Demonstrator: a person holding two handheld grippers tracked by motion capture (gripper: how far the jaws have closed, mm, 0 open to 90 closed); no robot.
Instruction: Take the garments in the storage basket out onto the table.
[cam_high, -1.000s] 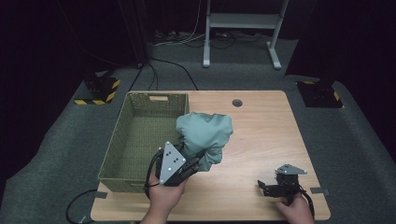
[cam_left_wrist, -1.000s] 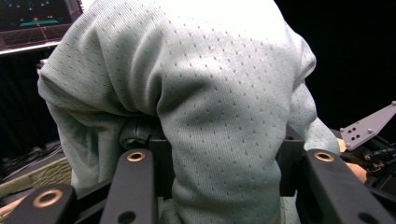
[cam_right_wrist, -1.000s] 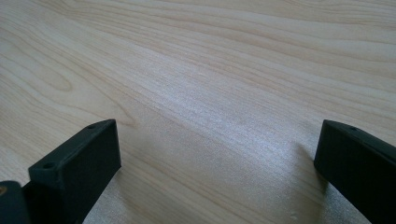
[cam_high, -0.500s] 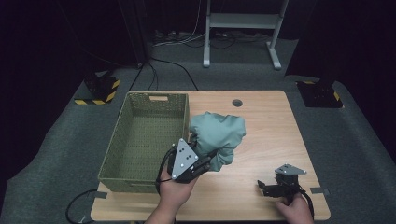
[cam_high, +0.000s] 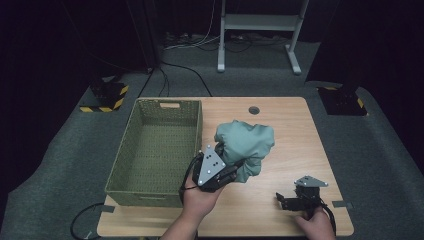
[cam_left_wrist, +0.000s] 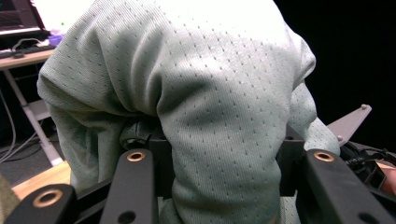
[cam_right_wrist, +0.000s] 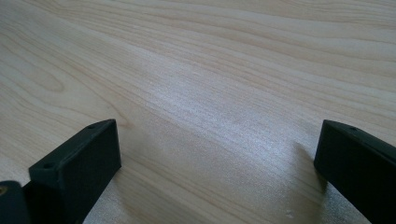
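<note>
1. Garment (cam_high: 246, 147): pale green knit cloth, bunched into a loose bundle, held up above the wooden table (cam_high: 280, 115), just to the right of the basket. In the left gripper view the fabric (cam_left_wrist: 205, 107) bulges between and over the black jaws.
2. Left gripper (cam_high: 231, 169): in the person's left hand (cam_high: 200, 200), near the basket's front right corner; jaws clamped on a thick fold at the bottom of the garment.
3. Right gripper (cam_high: 286, 201): in the right hand (cam_high: 314, 225), resting at the table's front right, well apart from the garment. Jaws stand wide, nothing between them but bare wood (cam_right_wrist: 219, 140).
4. Basket (cam_high: 125, 175): olive green, woven, rectangular, on the left side of the table; no contents visible inside.
5. Table hole (cam_high: 254, 110): small round opening near the far edge.
</note>
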